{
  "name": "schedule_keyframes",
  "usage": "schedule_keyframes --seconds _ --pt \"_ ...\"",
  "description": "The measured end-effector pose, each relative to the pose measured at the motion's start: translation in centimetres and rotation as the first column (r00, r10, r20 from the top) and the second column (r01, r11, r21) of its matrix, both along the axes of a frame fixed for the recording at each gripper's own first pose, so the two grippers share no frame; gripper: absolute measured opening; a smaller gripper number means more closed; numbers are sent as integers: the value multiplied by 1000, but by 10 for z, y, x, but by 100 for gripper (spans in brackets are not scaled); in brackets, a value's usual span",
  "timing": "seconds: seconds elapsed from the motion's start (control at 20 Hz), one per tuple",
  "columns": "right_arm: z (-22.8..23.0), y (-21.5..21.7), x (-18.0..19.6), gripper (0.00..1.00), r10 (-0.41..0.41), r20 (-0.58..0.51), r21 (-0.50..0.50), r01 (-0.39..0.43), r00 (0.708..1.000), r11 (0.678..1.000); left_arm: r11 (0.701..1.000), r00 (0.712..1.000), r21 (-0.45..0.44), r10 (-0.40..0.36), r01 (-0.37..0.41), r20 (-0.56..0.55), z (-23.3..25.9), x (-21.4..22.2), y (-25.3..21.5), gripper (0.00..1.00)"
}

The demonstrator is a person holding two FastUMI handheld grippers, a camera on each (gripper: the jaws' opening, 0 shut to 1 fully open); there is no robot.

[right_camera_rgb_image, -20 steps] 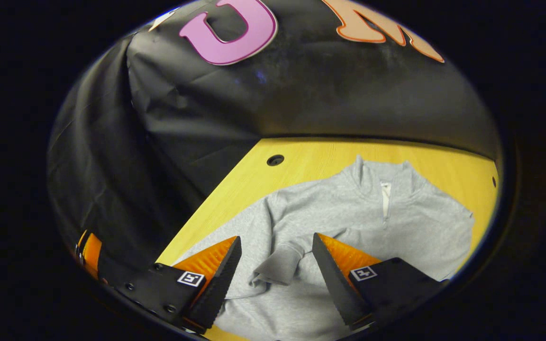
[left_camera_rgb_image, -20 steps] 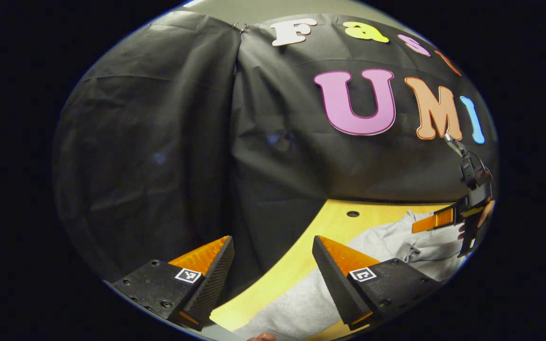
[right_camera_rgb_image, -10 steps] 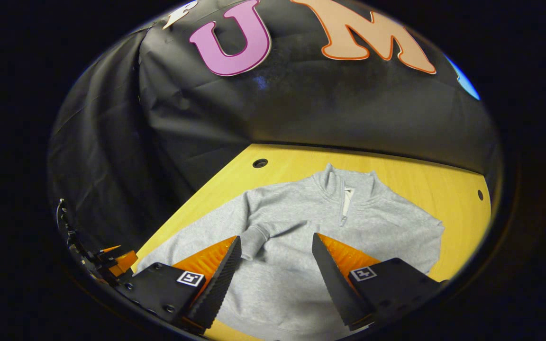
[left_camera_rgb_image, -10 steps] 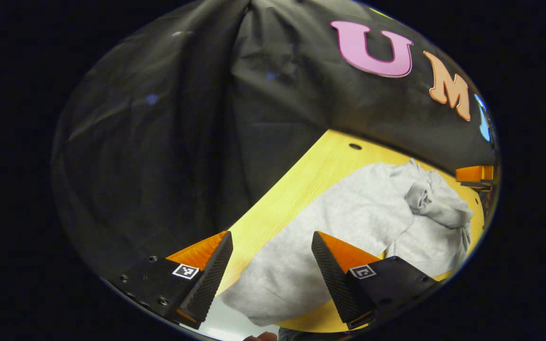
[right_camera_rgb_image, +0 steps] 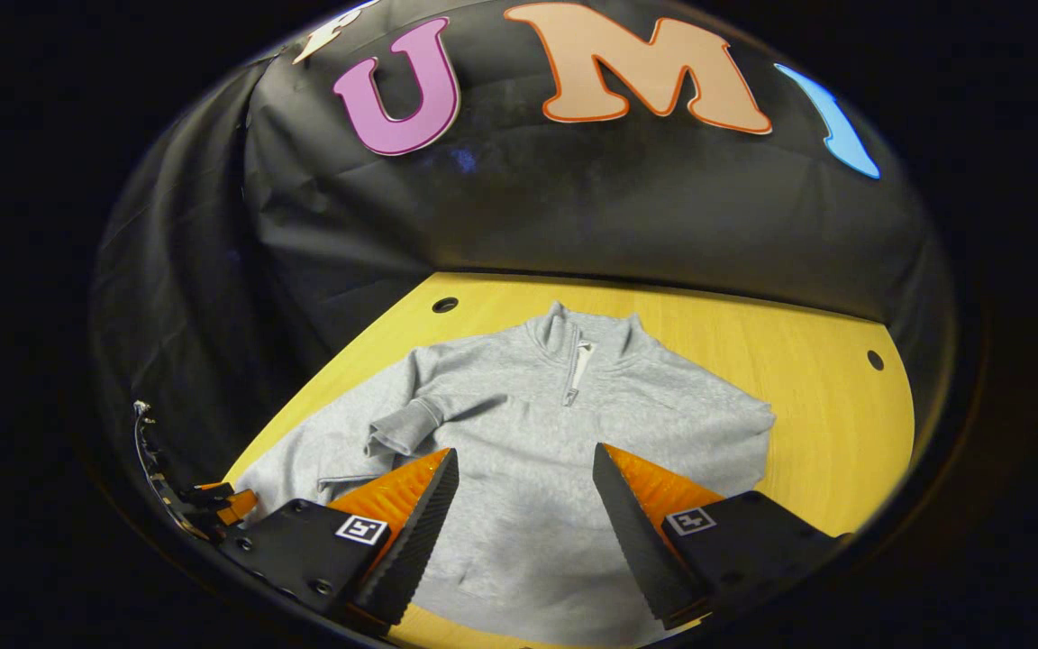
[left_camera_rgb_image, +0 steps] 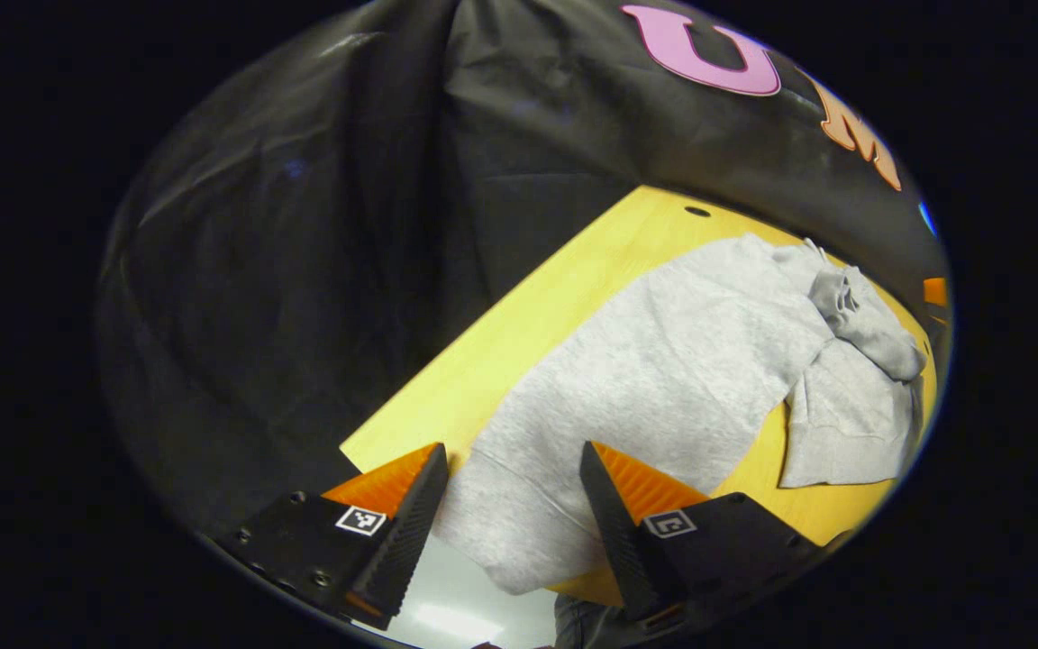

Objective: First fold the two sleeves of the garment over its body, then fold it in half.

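Grey fleece lies between the spread fingers of the right tongs (right_camera_rgb_image: 519, 523), which hang over the lower body of the garment (right_camera_rgb_image: 519, 433) and pinch nothing. It lies flat, front up, on the yellow bench (right_camera_rgb_image: 807, 397); one sleeve (right_camera_rgb_image: 406, 428) is folded across its chest, cuff near the left finger. Farther off stand the collar and short zip (right_camera_rgb_image: 578, 370), then a hole (right_camera_rgb_image: 444, 305) in the bench. In the left gripper view the left tongs (left_camera_rgb_image: 510, 514) are spread too, empty, above the garment's hem (left_camera_rgb_image: 501, 532) at the near bench edge. Beyond, the grey body runs up to the bunched sleeve (left_camera_rgb_image: 861, 315).
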State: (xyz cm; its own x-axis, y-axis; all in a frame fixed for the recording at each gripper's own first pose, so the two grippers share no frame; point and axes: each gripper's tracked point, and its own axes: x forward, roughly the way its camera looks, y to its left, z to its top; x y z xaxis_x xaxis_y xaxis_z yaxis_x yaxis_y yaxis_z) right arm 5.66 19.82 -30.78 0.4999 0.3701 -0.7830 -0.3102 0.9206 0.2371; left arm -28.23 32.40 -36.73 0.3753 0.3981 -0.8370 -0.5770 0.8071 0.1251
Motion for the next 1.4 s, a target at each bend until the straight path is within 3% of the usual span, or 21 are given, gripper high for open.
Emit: schedule_keyframes --seconds 0.05,0.2,0.35,0.65,0.95,1.15,1.4 --pt "1 -6 -1 96 -6 0 -2 6 1000 1000 1000 1000 -16 3 -3 -2 -5 2 -5 75" --pt "8 -27 0 96 -39 29 -15 40 999 999 999 1000 -31 13 -12 9 -7 9 -15 52" --pt "7 -37 -5 96 -67 27 -11 68 997 998 999 998 38 2 0 -57 -10 16 -8 3" --pt "17 -75 -11 96 -124 48 -22 125 991 992 994 999 102 -42 41 6 30 78 10 0" --pt "24 -116 -23 96 -200 56 -35 203 978 979 990 983 130 -72 50 172 85 165 5 0" --pt "31 -149 -31 96 -249 82 -56 254 965 966 971 949 163 -211 175 235 113 226 -28 0" --pt "32 -189 -54 96 -341 66 -61 345 938 937 947 890 106 -321 303 324 132 304 -101 0"
